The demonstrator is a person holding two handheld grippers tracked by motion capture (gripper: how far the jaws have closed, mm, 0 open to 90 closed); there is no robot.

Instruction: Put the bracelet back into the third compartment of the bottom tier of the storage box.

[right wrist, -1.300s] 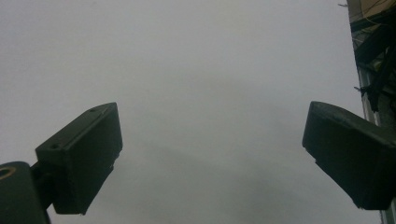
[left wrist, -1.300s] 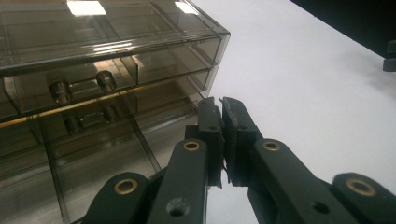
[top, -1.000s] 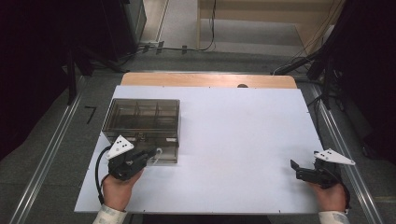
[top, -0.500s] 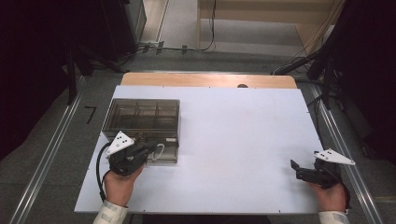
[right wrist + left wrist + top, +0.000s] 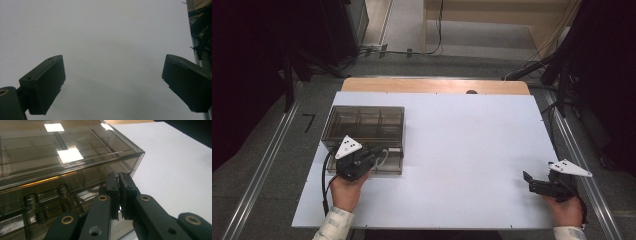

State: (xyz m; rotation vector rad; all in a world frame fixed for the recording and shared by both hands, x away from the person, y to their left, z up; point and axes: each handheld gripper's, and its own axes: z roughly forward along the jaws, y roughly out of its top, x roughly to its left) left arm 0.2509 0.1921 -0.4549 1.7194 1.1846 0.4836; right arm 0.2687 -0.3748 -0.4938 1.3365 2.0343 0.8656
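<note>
Smoky transparent compartment box (image 5: 364, 131), lid shut

Left gripper (image 5: 119, 185) closed, right gripper (image 5: 112, 82) agape

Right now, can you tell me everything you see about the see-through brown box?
The box is smoky brown clear plastic, flat and rectangular, with its lid shut. Thin walls inside split it into compartments, which look empty. It lies flat on the left part of the white table. Two hinge-like knuckles show on its near side. The shut left gripper has its tips at that near side, by a corner.
</note>
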